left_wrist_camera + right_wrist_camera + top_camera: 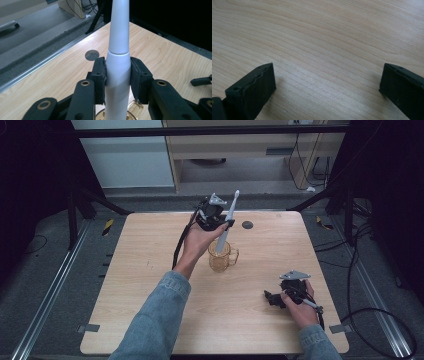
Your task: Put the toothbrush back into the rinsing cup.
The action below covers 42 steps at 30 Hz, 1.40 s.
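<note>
My left gripper [226, 223] is shut on a white electric toothbrush [228, 222], held nearly upright with its head pointing up and away. In the left gripper view the two pads [100, 77] press on the toothbrush handle [117, 72] from both sides. The handle's lower end reaches into an amber glass mug [221, 255] that stands mid-table; its rim [135, 110] shows just below the jaws. My right gripper [270, 297] rests low at the table's near right, open, with bare wood between its jaws [327, 82].
A light wooden table [150, 285] carries the mug. A round dark grommet [247, 225] sits near the far edge, also seen as grommet [92, 55]. Beyond the table are a grey floor, metal rails, cables and a wooden cabinet [240, 145].
</note>
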### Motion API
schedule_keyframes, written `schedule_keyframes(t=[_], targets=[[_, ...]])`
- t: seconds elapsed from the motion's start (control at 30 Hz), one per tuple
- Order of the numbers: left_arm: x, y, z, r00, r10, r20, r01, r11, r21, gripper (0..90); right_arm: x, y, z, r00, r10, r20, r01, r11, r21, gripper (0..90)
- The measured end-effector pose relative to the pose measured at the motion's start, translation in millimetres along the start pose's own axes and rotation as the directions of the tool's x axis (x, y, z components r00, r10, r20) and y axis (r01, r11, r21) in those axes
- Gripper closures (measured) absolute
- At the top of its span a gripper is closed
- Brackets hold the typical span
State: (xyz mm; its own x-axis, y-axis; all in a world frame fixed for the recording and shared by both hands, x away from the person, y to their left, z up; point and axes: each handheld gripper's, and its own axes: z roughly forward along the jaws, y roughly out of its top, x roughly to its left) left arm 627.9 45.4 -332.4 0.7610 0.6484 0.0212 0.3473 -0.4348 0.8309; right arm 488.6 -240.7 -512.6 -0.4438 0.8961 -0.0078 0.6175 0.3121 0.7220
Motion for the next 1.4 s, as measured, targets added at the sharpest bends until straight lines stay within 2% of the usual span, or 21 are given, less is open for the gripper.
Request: schedule_keyframes(t=[0.13, 0.6, 1.03, 1.4], targets=[[0.4, -5.6, 2.9, 0.9999, 0.010, -0.004, -0.010, 0.9999, 0.010, 67.2, -0.1, 0.0, 0.2, 1.0000, -0.001, -0.001, 0.001, 1.000, -0.001, 0.3], [4.1, -26.5, 12.0, 0.9997, -0.025, 0.006, 0.025, 0.9993, 0.026, 67.2, 0.1, 0.0, 0.0, 1.0000, 0.002, -0.001, -0.002, 1.000, 0.000, 0.3], [5.2, -43.8, 21.9, 0.9991, -0.041, 0.012, 0.040, 0.9976, 0.056, 67.2, 0.2, 0.0, 0.0, 1.0000, 0.003, -0.002, -0.003, 1.000, 0.001, 0.3], [5.8, -50.7, 25.2, 0.9989, -0.045, 0.012, 0.044, 0.9966, 0.070, 67.2, 0.2, 0.0, 0.0, 1.0000, 0.002, -0.001, -0.002, 1.000, 0.001, 0.3]])
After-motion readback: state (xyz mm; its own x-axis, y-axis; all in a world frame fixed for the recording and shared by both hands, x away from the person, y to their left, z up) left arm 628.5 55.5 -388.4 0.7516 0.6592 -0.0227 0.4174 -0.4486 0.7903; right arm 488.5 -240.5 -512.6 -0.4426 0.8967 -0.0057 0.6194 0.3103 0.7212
